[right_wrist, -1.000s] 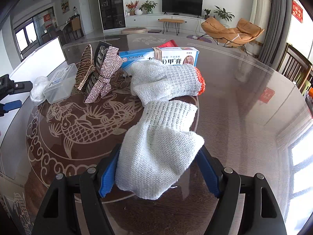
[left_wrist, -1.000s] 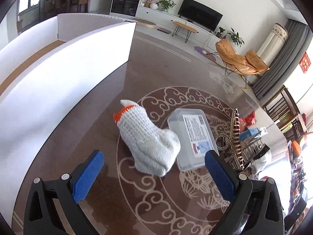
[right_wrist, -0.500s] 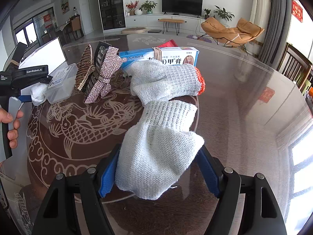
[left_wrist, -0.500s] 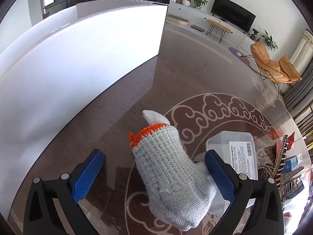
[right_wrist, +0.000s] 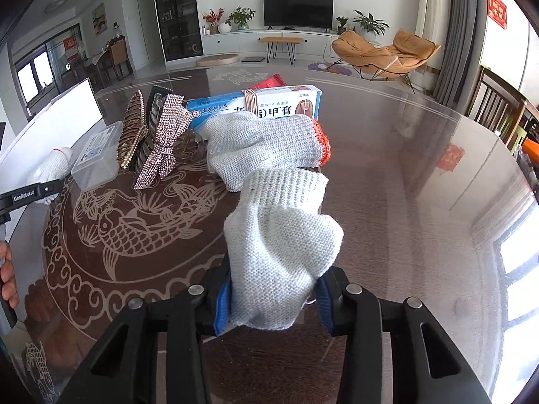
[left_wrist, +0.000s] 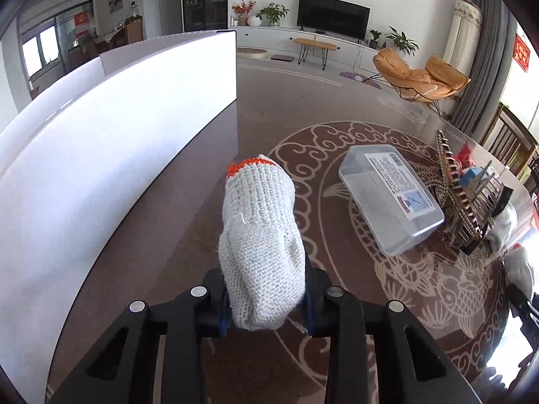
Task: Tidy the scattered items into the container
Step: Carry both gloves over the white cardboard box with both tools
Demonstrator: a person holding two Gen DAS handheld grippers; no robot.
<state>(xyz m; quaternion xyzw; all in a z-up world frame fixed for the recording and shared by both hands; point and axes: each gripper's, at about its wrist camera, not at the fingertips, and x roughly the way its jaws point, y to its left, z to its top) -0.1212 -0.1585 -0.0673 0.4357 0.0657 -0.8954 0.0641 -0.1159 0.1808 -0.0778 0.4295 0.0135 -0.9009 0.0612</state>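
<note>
Gripping one knitted glove each: the left gripper (left_wrist: 264,298), jaws just closed, pinches an orange-cuffed glove (left_wrist: 259,235) beside the white container (left_wrist: 111,141); the right gripper (right_wrist: 273,298), jaws likewise just closed, clamps a white glove (right_wrist: 279,245) on the table (right_wrist: 404,185). Nearby: plastic box (left_wrist: 390,198), hair clips (right_wrist: 151,134), ointment carton (right_wrist: 266,104).
</note>
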